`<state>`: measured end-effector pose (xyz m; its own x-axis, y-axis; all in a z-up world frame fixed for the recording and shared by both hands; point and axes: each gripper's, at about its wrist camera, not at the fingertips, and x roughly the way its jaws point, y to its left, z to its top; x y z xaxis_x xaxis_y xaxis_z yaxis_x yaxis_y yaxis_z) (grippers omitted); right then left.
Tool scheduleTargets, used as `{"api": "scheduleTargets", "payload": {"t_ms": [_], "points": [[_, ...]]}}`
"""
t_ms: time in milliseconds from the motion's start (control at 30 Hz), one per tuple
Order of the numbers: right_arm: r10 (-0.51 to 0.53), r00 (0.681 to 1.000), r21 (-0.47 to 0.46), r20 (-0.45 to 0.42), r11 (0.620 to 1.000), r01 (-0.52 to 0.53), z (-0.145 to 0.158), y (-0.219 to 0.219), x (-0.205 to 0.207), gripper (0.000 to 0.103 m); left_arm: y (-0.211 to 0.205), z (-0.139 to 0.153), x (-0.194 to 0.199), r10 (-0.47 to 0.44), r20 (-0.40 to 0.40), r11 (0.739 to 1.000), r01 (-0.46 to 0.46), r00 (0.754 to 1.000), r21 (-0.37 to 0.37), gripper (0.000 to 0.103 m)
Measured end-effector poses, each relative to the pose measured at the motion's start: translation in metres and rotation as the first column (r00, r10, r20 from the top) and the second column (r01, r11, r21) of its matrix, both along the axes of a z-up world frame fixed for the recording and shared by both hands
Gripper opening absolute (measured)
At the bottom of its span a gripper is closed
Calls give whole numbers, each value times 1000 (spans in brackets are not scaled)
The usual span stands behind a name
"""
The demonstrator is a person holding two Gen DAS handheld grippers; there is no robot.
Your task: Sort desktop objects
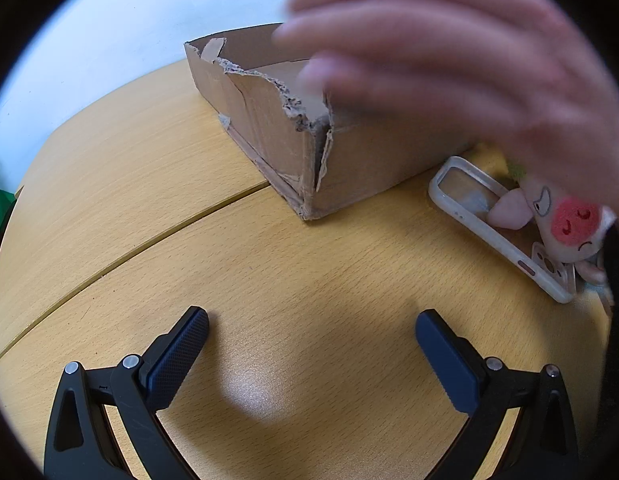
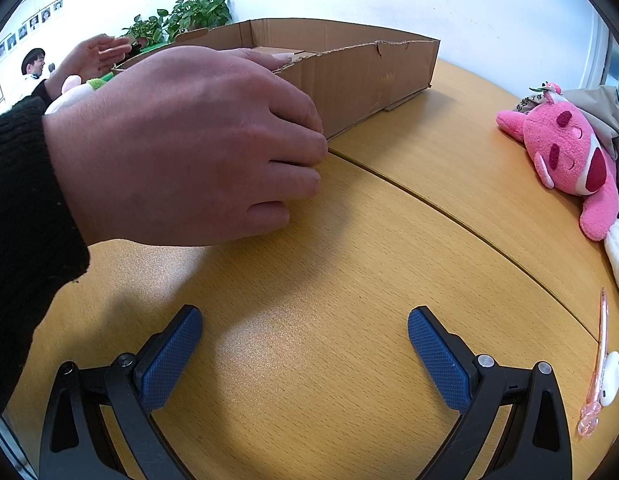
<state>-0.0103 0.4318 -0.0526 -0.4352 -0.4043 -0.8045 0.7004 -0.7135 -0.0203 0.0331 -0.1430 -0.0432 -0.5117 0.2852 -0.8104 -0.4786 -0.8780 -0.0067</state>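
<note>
1. Task items. On the right side of the wooden desk (image 2: 349, 280) lie a pink plush toy (image 2: 565, 148), a pink pen (image 2: 599, 356) and a small white earbud-case-like object (image 2: 611, 378). In the left wrist view, a clear phone case (image 1: 497, 228) and a small white plush with a red cheek (image 1: 565, 224) lie just beside the cardboard box (image 2: 349, 64).
2. Receptacle. The box is open-topped with torn edges and stands at the far middle of the desk. This is judged to be the sorting destination.
3. Key relation. The pen's long axis runs nearly away from the camera, along the desk's right edge. It lies forward and to the right of the right gripper (image 2: 305, 344), which is the nearer tool. The phone case lies forward-right of the left gripper (image 1: 313, 340), its long axis diagonal.
4. Tool state. Both grippers stand with fingers spread wide, holding nothing, above bare desk.
5. Obstruction. A bare hand (image 2: 197, 144) in a dark sleeve reaches over the desk in front of the box; whether it touches the box cannot be told. It appears blurred in the left wrist view.
6. Judgement. The pen pickup likely requires turning the right gripper so the fingers close across its axis.
</note>
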Motion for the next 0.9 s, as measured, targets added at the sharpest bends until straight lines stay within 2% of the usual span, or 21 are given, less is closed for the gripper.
{"api": "scheduleTargets", "payload": {"t_ms": [900], "points": [[-6, 1000, 0, 0, 1000, 6, 0, 0, 0, 103, 0, 1, 3, 0, 0, 1000, 0, 1000, 0, 103]]}}
